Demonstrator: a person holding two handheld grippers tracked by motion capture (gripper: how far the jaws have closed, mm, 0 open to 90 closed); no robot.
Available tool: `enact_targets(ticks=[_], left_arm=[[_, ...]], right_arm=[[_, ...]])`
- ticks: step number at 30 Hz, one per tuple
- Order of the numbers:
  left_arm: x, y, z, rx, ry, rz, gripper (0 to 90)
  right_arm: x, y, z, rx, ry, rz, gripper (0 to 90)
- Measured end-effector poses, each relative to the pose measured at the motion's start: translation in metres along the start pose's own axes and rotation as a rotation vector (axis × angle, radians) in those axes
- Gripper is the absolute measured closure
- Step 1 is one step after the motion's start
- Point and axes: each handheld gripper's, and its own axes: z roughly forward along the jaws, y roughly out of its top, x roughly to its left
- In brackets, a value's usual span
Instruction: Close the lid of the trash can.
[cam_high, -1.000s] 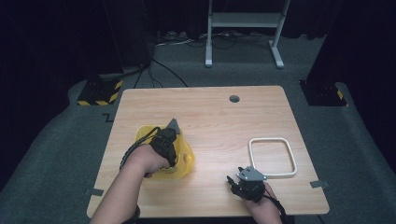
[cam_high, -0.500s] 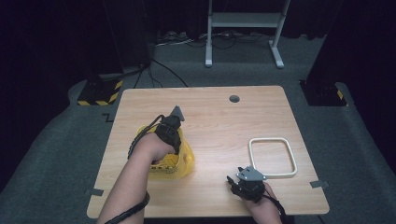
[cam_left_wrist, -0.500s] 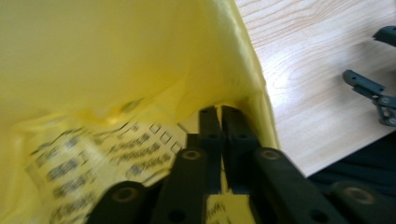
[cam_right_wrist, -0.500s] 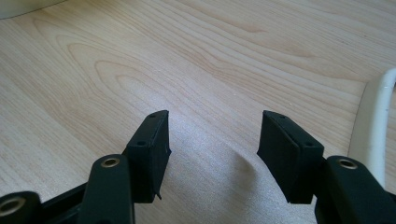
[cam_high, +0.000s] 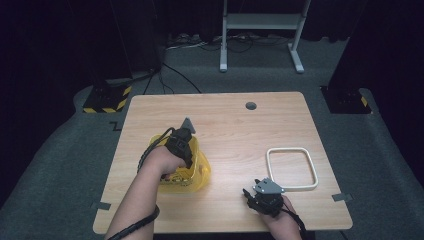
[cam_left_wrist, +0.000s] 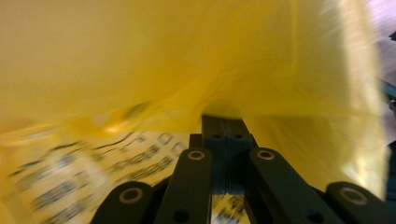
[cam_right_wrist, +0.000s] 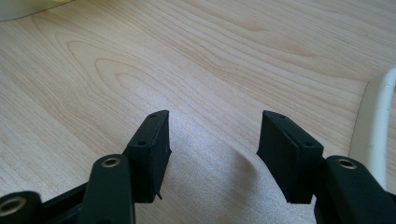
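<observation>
Blurred, unreadable black print on the yellow bag (cam_left_wrist: 93, 158); no legible text.

Black hand-held gripper (cam_right_wrist: 212, 149) jaws with brass-ringed pivots; grey three-cornered plate (cam_high: 269, 186).

The tabletop (cam_high: 235, 145) sits evenly lit from overhead while everything around it, from nine o'clock round to three, sinks into near black. Shadows under the arms are soft and short. Through the left gripper view the yellow bag (cam_left_wrist: 187, 60) is smeared with blur, its print unreadable, with glare washing out the two o'clock corner. The right gripper view shows crisp wood grain and a faint shadow between the jaws.
</observation>
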Motion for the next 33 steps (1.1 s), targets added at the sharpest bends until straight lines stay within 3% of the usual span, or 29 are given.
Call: enact_targets(ticks=[4,10,12,15,19,22,25,28,33], left_arm=[[0.009,0.002,-0.019,-0.043,0.088,-0.028,89.7],[0.028,0.010,-0.030,-0.090,0.244,-0.072,89.7],[0.036,0.016,-0.026,-0.127,0.241,-0.104,89.7],[0.042,0.021,-0.011,-0.115,0.212,-0.123,89.6],[0.042,0.023,0.005,-0.098,0.195,-0.112,88.8],[0.039,0.022,0.007,-0.082,0.194,-0.098,86.9],[0.034,0.015,-0.004,-0.084,0.188,-0.067,84.9],[0.032,0.005,-0.017,-0.084,0.176,-0.067,81.4],[0.039,-0.016,-0.041,-0.077,0.205,-0.075,75.6]], right_arm=[[0.000,0.000,0.000,-0.002,-0.001,-0.003,43.2],[0.000,0.000,0.001,0.006,0.004,-0.006,43.6],[0.001,0.000,0.001,0.009,0.003,-0.009,43.6],[0.001,0.000,0.000,0.004,0.003,-0.012,43.6],[0.002,0.000,0.000,0.004,0.004,-0.019,43.6],[0.001,0.000,0.000,0.004,0.003,-0.020,43.6],[0.002,0.000,0.000,0.005,0.002,-0.020,43.6],[0.002,0.000,0.001,0.014,-0.001,-0.021,43.7],[0.003,0.000,0.001,0.015,-0.006,-0.023,43.7]])
